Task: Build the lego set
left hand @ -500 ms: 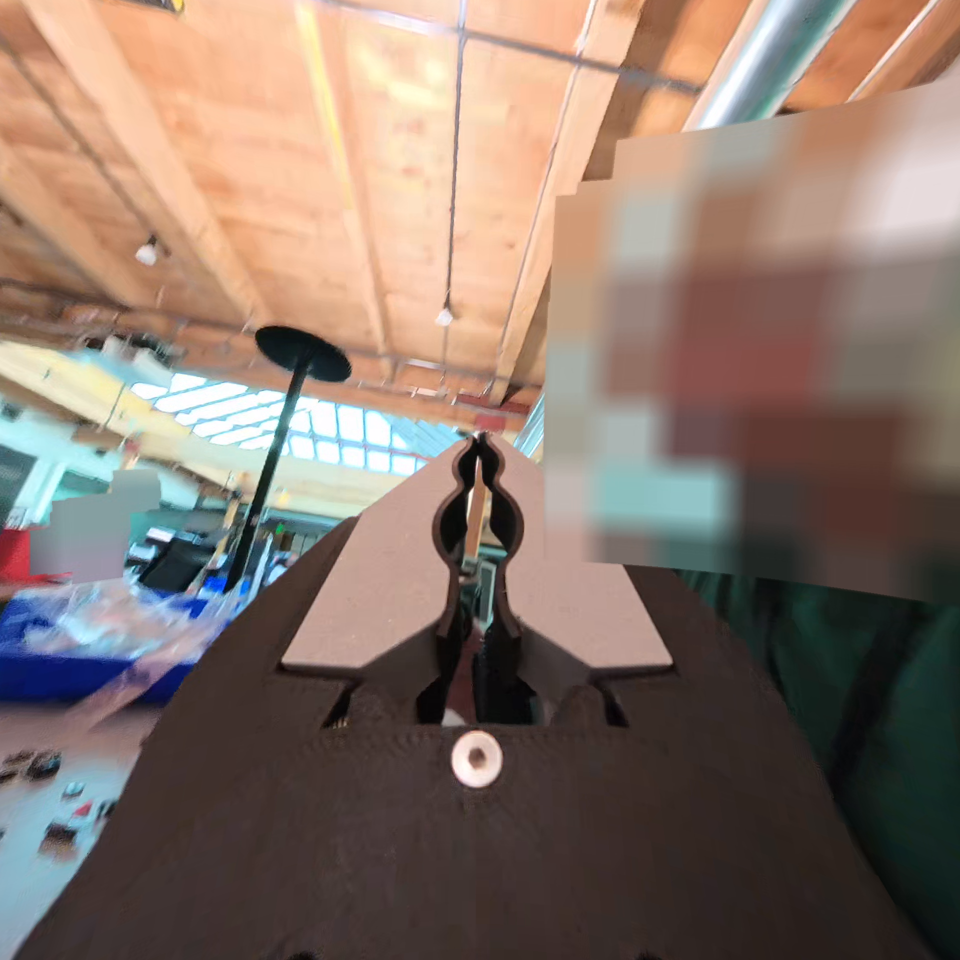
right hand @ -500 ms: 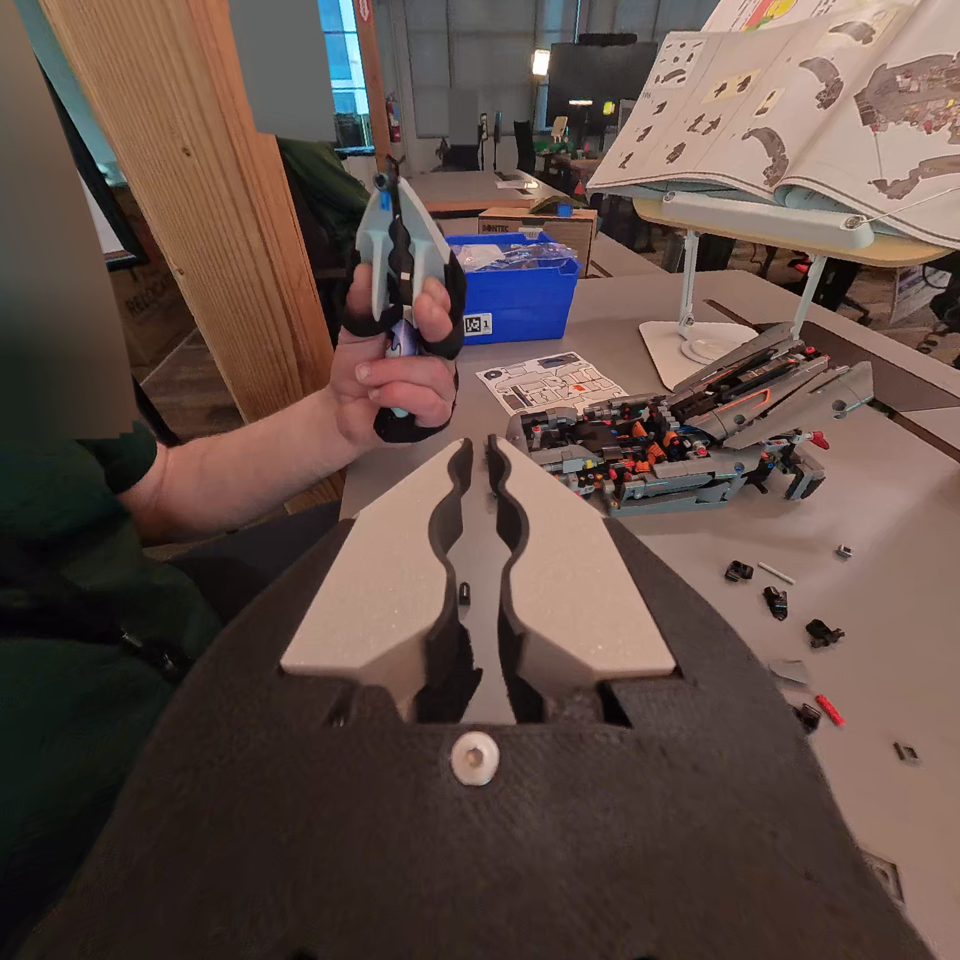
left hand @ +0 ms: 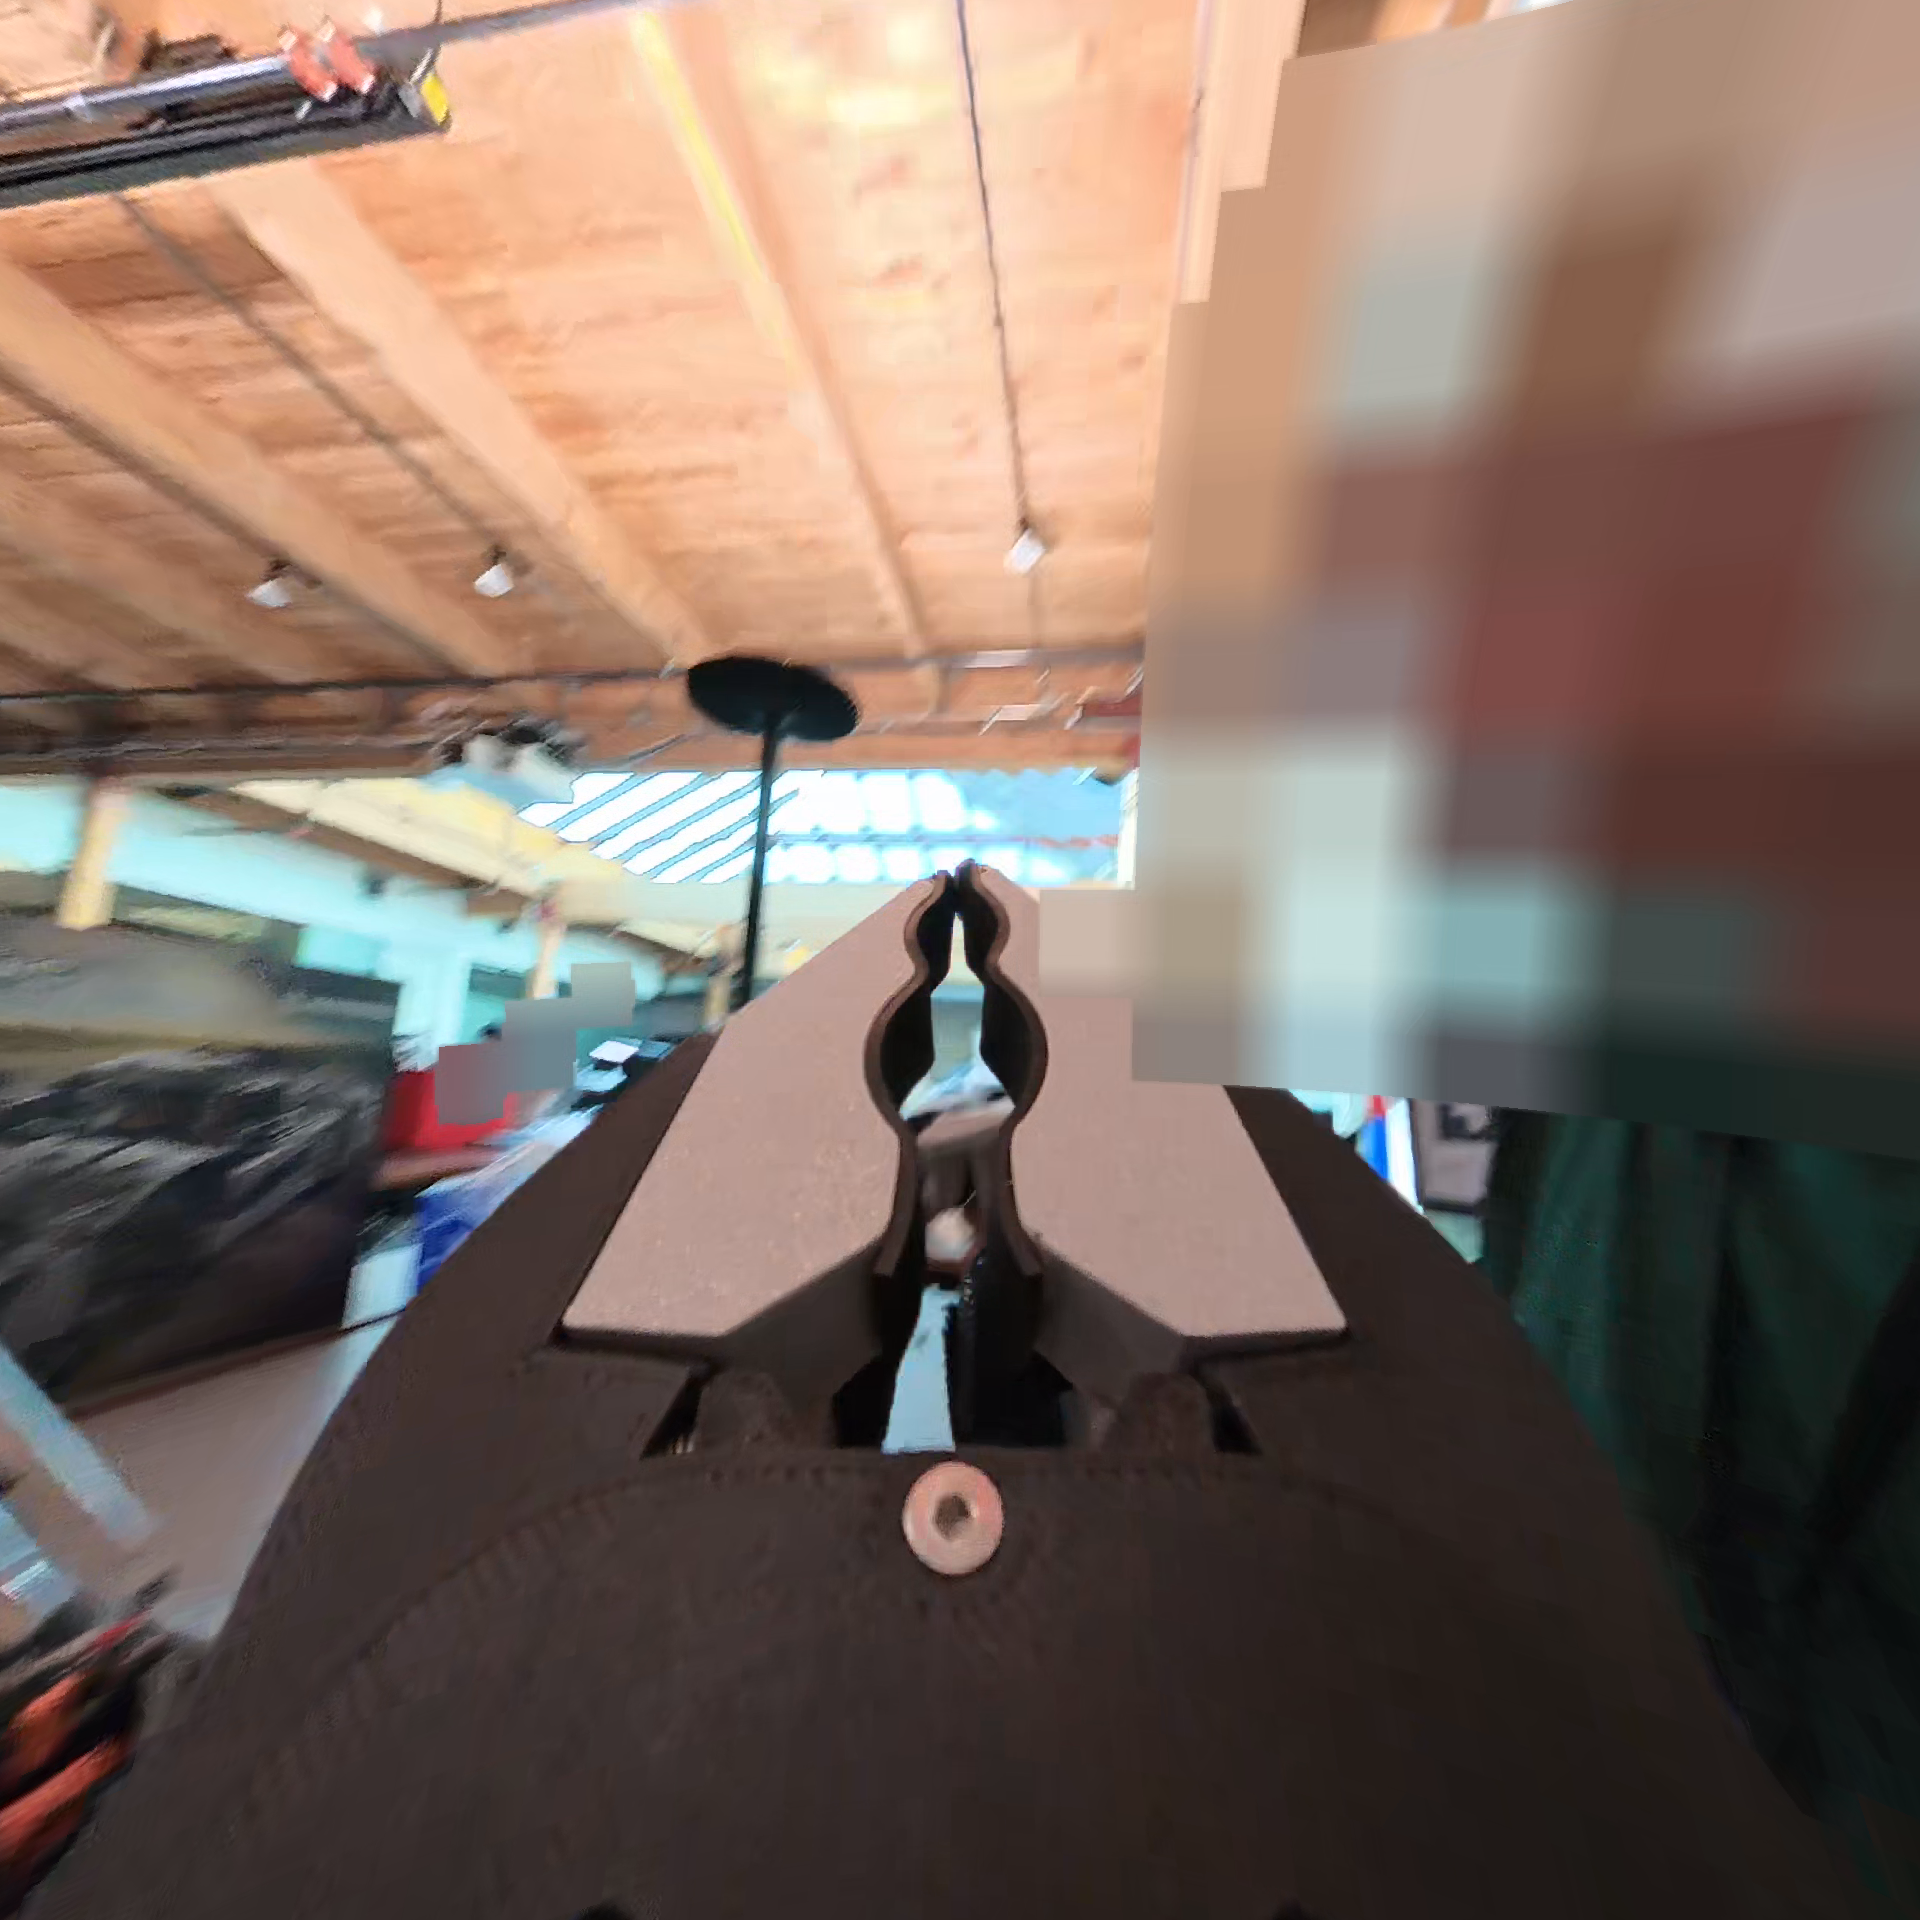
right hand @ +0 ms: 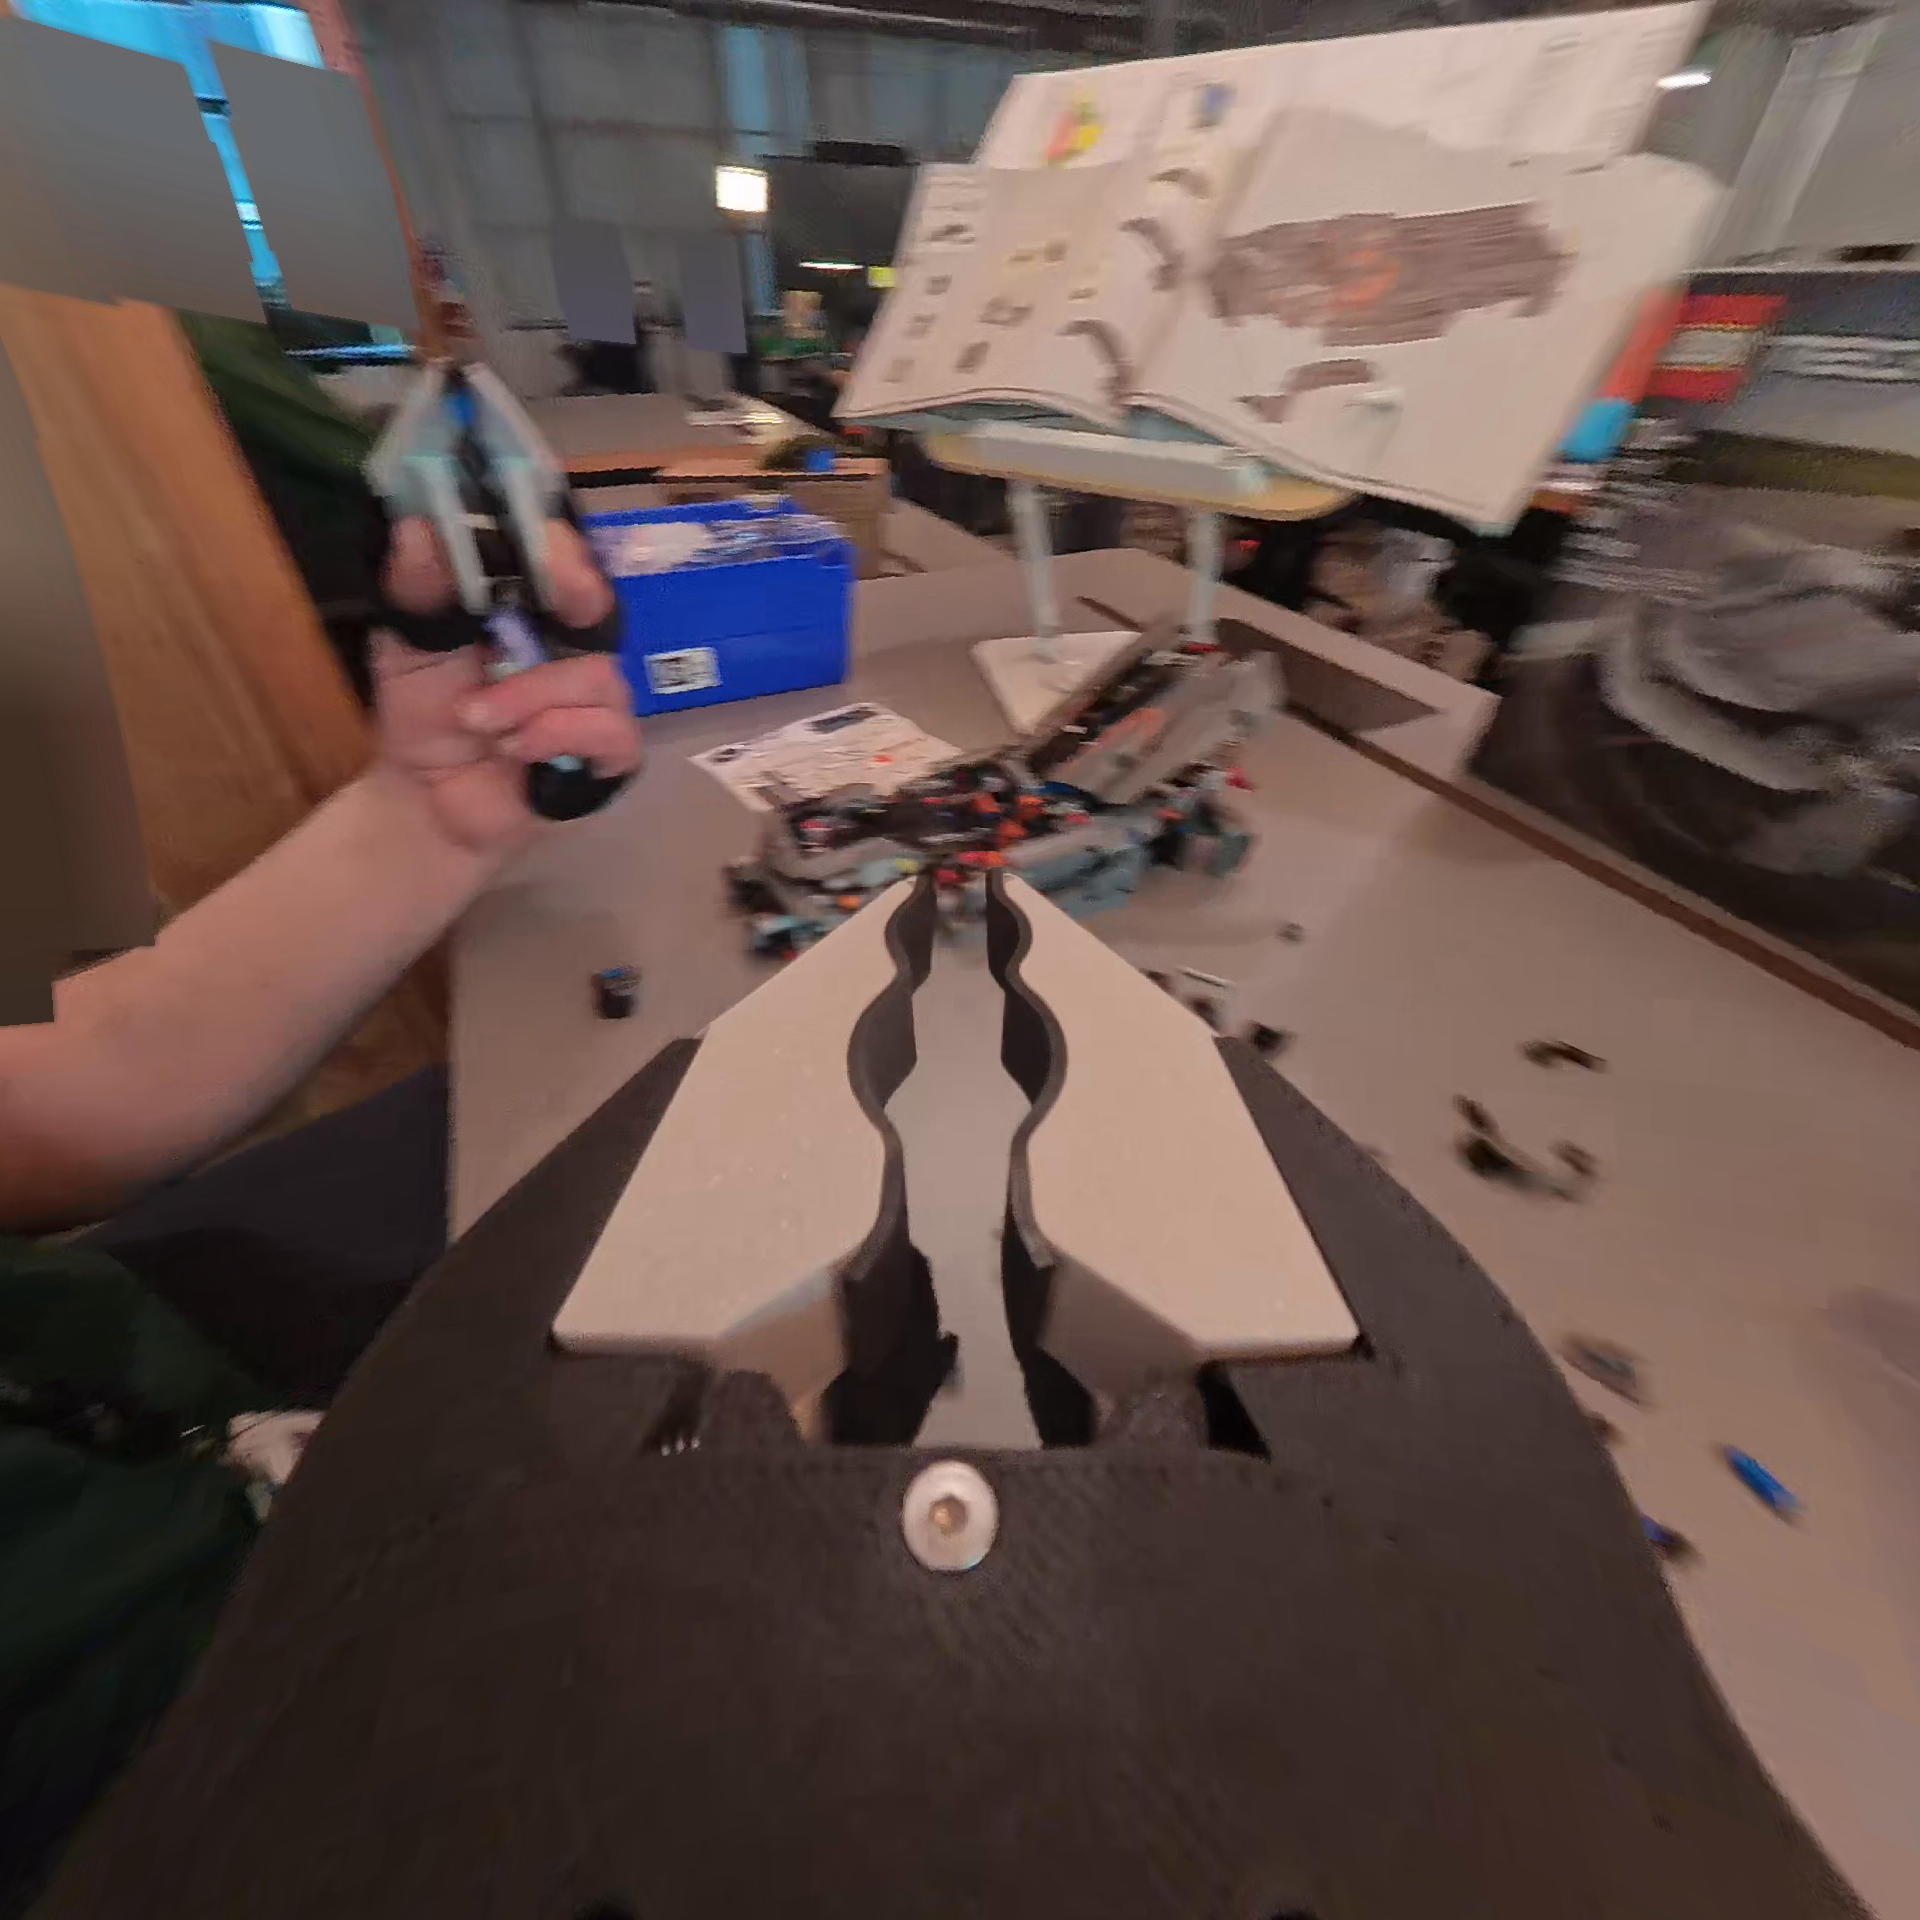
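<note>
Lego model (right hand: 997,831) on table (right hand: 1455,987), seemingly just beyond right gripper (right hand: 954,883)

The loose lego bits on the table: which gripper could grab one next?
Probably the right gripper. Its jaws are apart and point down at the table, near the loose pieces and the model. The left gripper is shut and raised, aimed at the ceiling.

No readable writing, blurred print on open instruction book (right hand: 1299,260), sticker on blue bin (right hand: 727,613)
</note>
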